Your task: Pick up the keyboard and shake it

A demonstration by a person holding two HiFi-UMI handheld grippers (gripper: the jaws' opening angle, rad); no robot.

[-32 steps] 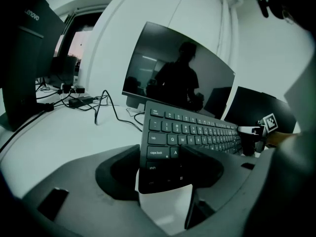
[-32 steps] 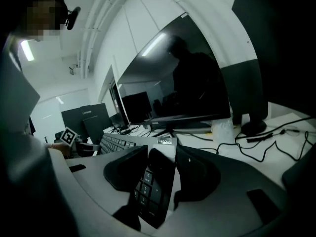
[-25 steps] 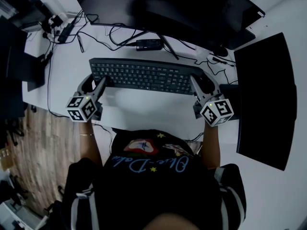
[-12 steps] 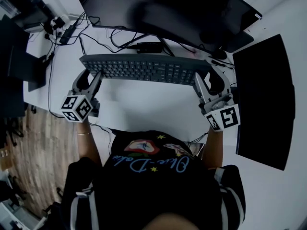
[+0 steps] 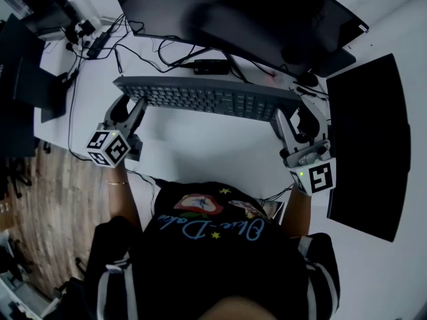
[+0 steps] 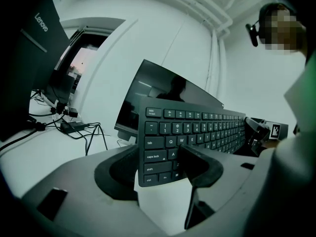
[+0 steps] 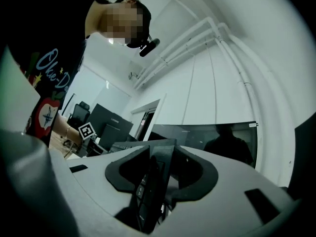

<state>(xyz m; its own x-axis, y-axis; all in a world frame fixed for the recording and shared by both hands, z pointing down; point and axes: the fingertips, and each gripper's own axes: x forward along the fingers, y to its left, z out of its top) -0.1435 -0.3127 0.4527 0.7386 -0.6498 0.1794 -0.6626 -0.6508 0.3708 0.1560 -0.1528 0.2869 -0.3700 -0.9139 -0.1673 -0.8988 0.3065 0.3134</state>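
Observation:
A black keyboard [image 5: 207,97] hangs above the white desk [image 5: 200,145], tilted with its keys facing the person. My left gripper [image 5: 130,105] is shut on its left end, and in the left gripper view the keyboard [image 6: 197,127] stands on edge with its left end clamped in the left gripper [image 6: 158,159]. My right gripper [image 5: 293,115] holds the right end. In the right gripper view the thin edge of the keyboard [image 7: 148,191] runs between the jaws of the right gripper [image 7: 165,167], which are closing on it.
A wide curved monitor [image 5: 253,12] stands just behind the keyboard. Cables [image 5: 160,52], a power brick [image 5: 212,65] and a power strip [image 5: 93,42] lie at the back left. A large black panel [image 5: 363,139] covers the desk's right side. Wooden floor [image 5: 40,199] shows past the left edge.
The keyboard has come up off the desk and tipped toward the person, then risen a little more. Both grippers rose with it, one at each end.

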